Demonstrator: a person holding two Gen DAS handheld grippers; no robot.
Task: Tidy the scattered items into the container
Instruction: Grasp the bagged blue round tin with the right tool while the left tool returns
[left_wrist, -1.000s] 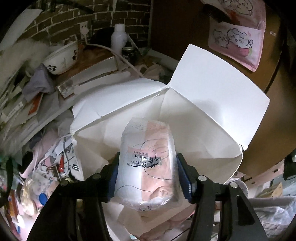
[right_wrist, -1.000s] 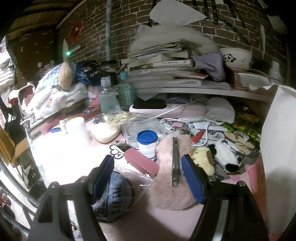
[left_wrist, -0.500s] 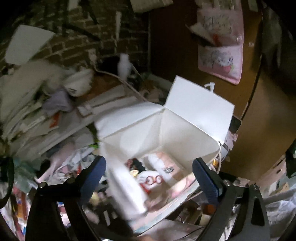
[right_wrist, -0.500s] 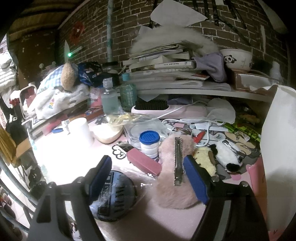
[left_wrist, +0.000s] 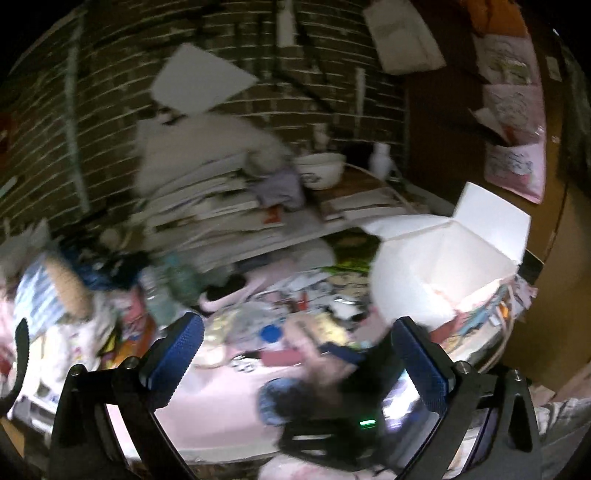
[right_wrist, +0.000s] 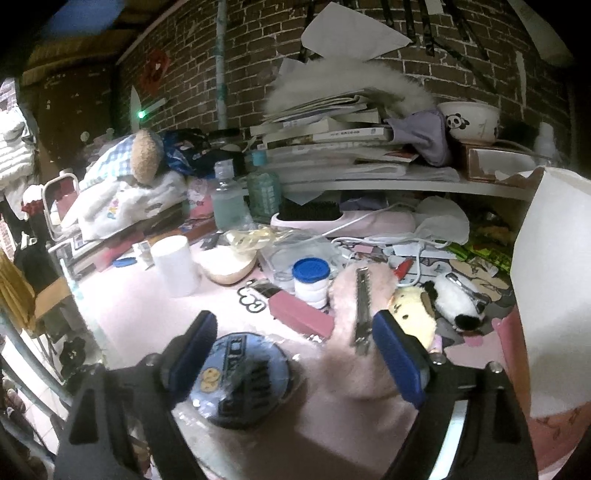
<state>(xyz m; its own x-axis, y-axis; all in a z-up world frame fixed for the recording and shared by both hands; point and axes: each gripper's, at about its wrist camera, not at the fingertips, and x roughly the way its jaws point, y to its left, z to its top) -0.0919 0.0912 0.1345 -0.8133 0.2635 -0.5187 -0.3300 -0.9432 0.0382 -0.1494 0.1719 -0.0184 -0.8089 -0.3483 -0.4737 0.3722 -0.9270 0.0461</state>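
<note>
open white box (left_wrist: 443, 266), blue pouch (right_wrist: 240, 384) on desk

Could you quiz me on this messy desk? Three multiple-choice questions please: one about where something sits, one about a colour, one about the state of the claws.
1. Where is the panda bowl?
A. On the shelf, right of the book stack
B. On the floor
C. Inside the white box

2. What colour is the lid of the small jar?
A. Red
B. Blue
C. Green

3. What is the right claw doing?
A. Clamped on a bottle
B. Open, with a round blue packet and a fluffy pink clip between its fingers, neither gripped
C. Shut on nothing

Answers: 1 A, the bowl stands on the shelf beside the books. 2 B, the lid is plainly blue. 3 B, the jaws have just been opening and the pads touch neither the packet nor the clip.
</note>
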